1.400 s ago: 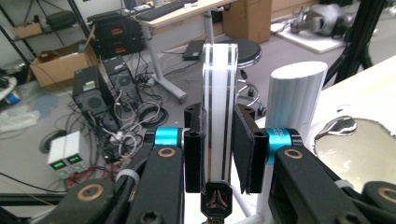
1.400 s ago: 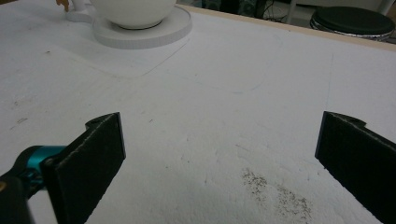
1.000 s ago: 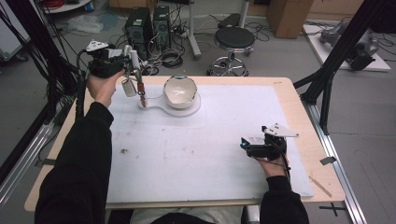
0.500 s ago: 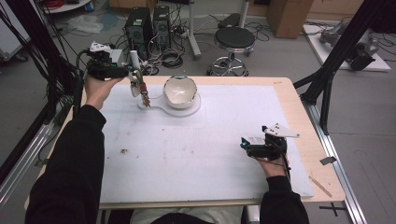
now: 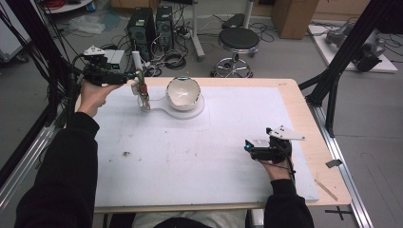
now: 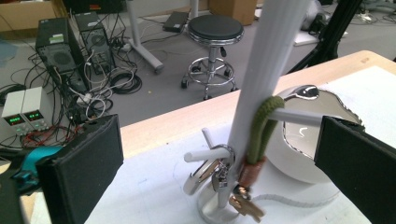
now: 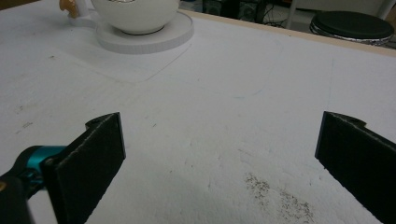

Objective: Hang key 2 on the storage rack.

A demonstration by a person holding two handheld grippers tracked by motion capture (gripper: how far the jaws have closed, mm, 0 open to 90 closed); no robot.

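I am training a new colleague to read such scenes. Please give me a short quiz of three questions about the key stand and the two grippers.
1. True or false: the green loop with the keys hangs on a peg of the white stand.
2. What stands beside the stand on the white base?
A. a bowl
B. a bottle
C. a box
3. How do the jaws of the left gripper stand, and do they press on anything?

Key
1. True.
2. A, the white bowl.
3. They have just been opening and now stand wide open; the stand and the keys lie between them, untouched. The right gripper is open too.
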